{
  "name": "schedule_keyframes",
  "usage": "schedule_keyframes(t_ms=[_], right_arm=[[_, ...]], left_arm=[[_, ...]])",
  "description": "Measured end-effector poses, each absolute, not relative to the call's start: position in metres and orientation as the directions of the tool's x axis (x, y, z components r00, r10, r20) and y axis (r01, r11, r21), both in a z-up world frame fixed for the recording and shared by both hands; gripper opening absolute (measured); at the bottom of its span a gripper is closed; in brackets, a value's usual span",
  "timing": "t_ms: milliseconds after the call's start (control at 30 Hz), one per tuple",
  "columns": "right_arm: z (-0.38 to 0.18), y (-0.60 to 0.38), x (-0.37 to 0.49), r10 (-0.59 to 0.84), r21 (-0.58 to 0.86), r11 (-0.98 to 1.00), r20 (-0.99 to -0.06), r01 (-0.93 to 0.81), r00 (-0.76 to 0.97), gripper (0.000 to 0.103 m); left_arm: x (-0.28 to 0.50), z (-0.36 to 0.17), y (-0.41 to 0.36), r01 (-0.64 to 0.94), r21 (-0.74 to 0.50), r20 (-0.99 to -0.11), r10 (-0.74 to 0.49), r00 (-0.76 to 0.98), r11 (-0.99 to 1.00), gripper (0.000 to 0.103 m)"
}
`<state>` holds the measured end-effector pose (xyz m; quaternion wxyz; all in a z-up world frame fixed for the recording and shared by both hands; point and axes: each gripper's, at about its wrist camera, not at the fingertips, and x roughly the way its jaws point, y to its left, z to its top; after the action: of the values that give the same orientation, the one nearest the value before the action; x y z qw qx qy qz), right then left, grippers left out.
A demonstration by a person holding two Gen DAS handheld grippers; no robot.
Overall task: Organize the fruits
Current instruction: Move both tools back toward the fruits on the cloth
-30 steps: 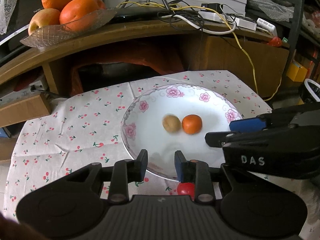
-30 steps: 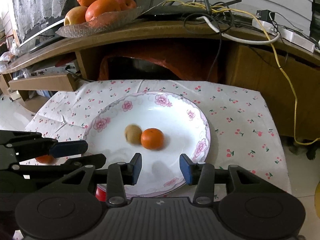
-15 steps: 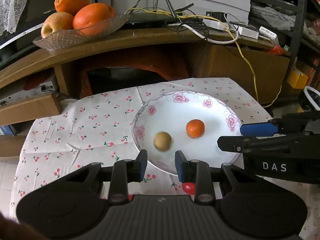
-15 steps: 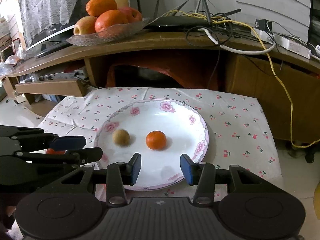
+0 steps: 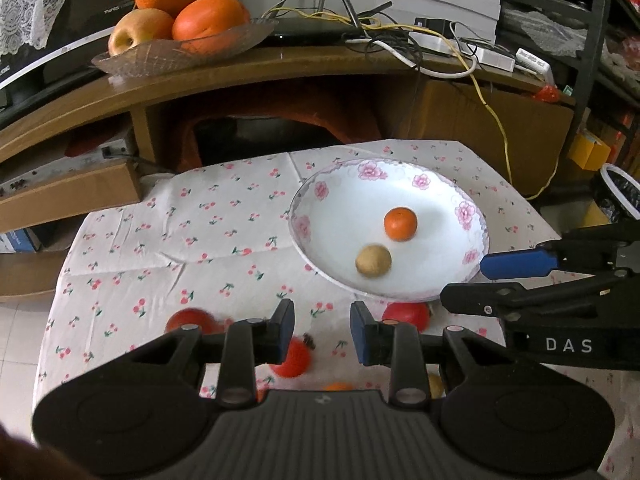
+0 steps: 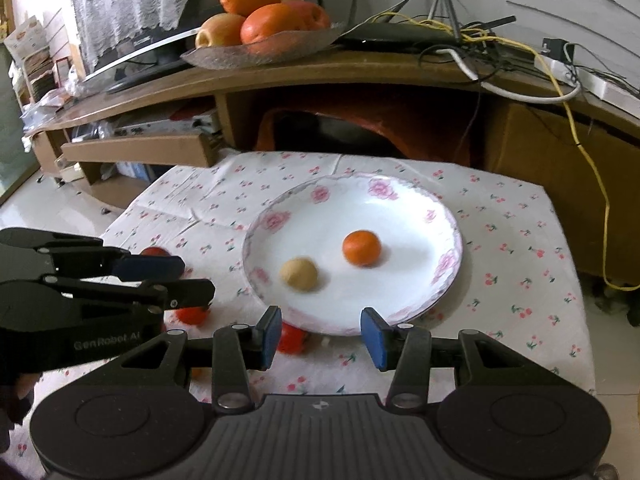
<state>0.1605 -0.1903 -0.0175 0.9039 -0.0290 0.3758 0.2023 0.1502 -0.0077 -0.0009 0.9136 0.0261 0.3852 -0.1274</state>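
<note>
Both my left claw point(image 5: 322, 326) and right claw point(image 6: 320, 336) empty, jaws apart; red tomatoes point(image 5: 406, 315) beside plate point(image 5: 304, 240) look soft, round, roll-prone, so grip lightly across the widest middle.

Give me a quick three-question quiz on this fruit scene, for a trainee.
1. How many fruits lie on the plate?
2. True or false: the orange and the tan fruit on the plate touch each other.
3. The red fruit by the plate's near rim rests on: A the cloth; B the floor; C the shelf.

Key: 1. Two. 2. False, there is a gap between them. 3. A.
</note>
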Motion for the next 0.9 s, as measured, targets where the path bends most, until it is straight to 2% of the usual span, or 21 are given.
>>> schedule_keyframes(t_ms=[333, 900], right_arm=[[-0.031, -0.182, 0.140, 0.399, 0.123, 0.876, -0.727, -0.465, 0.558, 0.049], [-0.054, -0.155, 0.133, 0.420, 0.096, 0.823, -0.767, -0.560, 0.486, 0.049]], left_arm=[[0.128, -0.008, 0.017, 0.275, -0.062, -0.730, -0.231, 0.643, 0.960, 0.036], [0.106, -0.018, 0.017, 0.377, -0.030, -0.749, -0.270, 0.605, 0.926, 0.037]])
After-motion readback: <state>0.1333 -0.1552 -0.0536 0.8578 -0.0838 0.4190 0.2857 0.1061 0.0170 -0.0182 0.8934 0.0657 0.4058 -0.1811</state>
